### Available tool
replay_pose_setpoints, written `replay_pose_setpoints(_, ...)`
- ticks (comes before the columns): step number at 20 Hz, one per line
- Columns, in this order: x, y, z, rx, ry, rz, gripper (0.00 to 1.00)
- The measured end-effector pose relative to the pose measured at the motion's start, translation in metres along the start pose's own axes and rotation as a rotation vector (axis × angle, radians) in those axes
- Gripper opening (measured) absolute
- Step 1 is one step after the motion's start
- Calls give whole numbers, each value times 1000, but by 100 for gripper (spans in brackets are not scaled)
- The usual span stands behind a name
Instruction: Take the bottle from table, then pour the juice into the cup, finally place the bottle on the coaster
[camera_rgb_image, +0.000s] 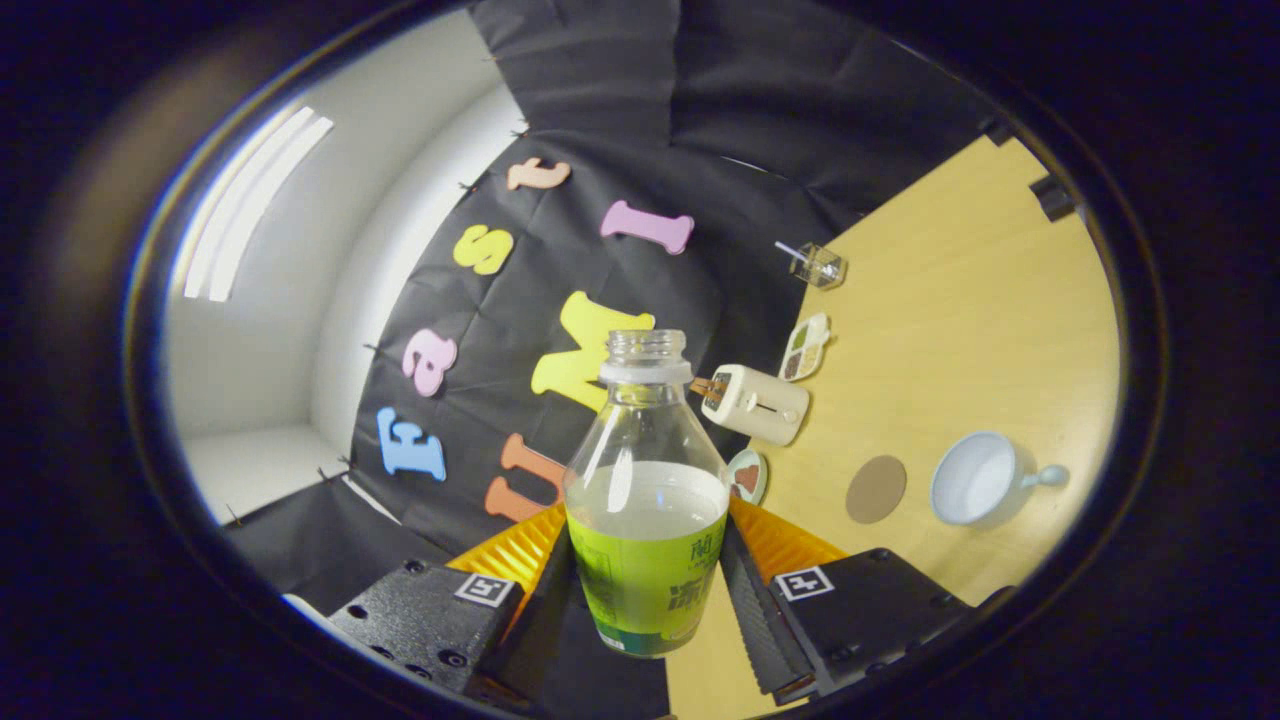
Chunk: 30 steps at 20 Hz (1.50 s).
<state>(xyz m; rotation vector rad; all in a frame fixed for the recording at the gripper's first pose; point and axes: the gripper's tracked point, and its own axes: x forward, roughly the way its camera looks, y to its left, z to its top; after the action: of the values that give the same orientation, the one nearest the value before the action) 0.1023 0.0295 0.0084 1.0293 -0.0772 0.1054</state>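
Both fingers (648, 580) press on the bottle (646, 500), one against each side of its labelled lower body, so the bottle is clamped between them. Its long axis runs straight up the view, in line with the fingers, with the open, uncapped neck pointing away from the camera toward the black cloth wall and the base nearest the camera. Pale juice fills the lower part, its surface sitting just above the top edge of the green label; the shoulder and neck above are clear and empty.

To the right of the bottle the wooden bench (960, 330) appears steeply tilted. On it, the cup (975, 478), white inside with a small handle knob on its far side, lies well to the right of the fingers, its mouth turned toward the camera. Just beside it, nearer the bottle, is the round brown coaster (876, 489), bare on top. Between the coaster and the bottle a small round dish (749, 474) peeks out behind the bottle's shoulder. Beyond it stands a cream toaster (755, 403), then a divided snack tray (805, 347), and farthest along a clear glass with a straw (818, 265). Nothing lies between the bottle and the cup except the coaster.
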Motion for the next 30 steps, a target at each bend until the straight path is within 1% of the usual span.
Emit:
replay_pose_setpoints(2, 7, -11, -9, -154, -3, -45, 80)
replay_pose_setpoints(3, 11, -14, -14, -221, 7, -49, 80)
replay_pose_setpoints(4, 14, -10, -20, -272, 10, -34, 80)
replay_pose_setpoints(6, 20, -6, -31, -351, 40, 24, 80)
replay_pose_setpoints(8, 26, -10, -33, -454, 59, 31, 80)
replay_pose_setpoints(9, 30, -12, -33, -525, 64, 23, 80)
replay_pose_setpoints(12, 46, -23, -24, -727, 48, -51, 80)
replay_pose_setpoints(14, 58, -28, -21, -823, 36, -90, 81)
replay_pose_setpoints(19, 85, -48, -22, -939, 56, -170, 81)
replay_pose_setpoints(23, 109, -81, -9, -1022, 20, -289, 82)
replay_pose_setpoints(25, 122, -96, -11, -1039, 6, -307, 82)
replay_pose_setpoints(28, 135, -123, -18, -1053, 36, -354, 82)
replay_pose_setpoints(30, 138, -131, -25, -1042, 65, -351, 82)
